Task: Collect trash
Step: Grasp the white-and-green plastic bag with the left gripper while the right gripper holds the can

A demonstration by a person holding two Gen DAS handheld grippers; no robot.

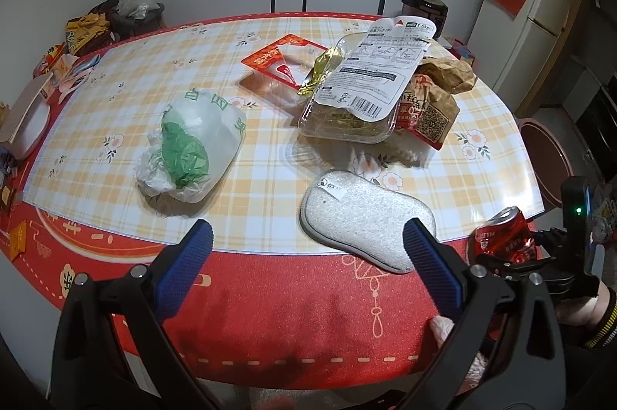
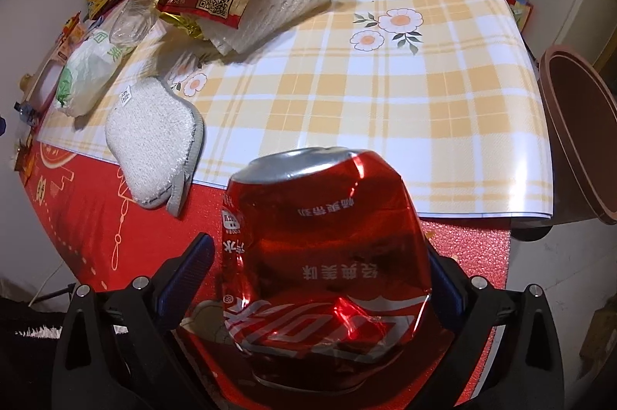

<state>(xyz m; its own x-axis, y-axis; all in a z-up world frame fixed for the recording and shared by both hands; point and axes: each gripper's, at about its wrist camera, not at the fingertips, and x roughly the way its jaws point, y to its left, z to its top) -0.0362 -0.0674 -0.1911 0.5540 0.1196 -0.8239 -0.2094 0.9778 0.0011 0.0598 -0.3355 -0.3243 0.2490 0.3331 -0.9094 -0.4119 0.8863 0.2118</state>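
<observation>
Crushed red aluminium drink can (image 2: 327, 267): nearest the right wrist camera, dented, held over the red edge of the table; its silver rim points toward the checked cloth.
Right gripper (image 2: 320, 267): blue-padded fingers pinch the can from both sides; the left wrist view shows this gripper (image 1: 513, 255) with the can (image 1: 501, 236) at the table's near right corner.
Left gripper (image 1: 308, 252): fingers spread wide, nothing between them, hovering over the red table edge.
Grey-white oval sponge pad (image 1: 366, 217): flat on the cloth, just beyond the left gripper's right finger.
White-and-green crumpled plastic bag (image 1: 193, 147): lying left of the sponge.
Clear plastic tray under a printed white label sheet (image 1: 358, 101): behind the sponge, touching brown paper bags (image 1: 443, 82).
Red-rimmed clear lid (image 1: 285, 59): beside the tray, farther back.
Yellow-and-white checked tablecloth (image 2: 385, 101): covers most of the table.
Brown round bin (image 2: 578, 140): beside the table's right edge.
</observation>
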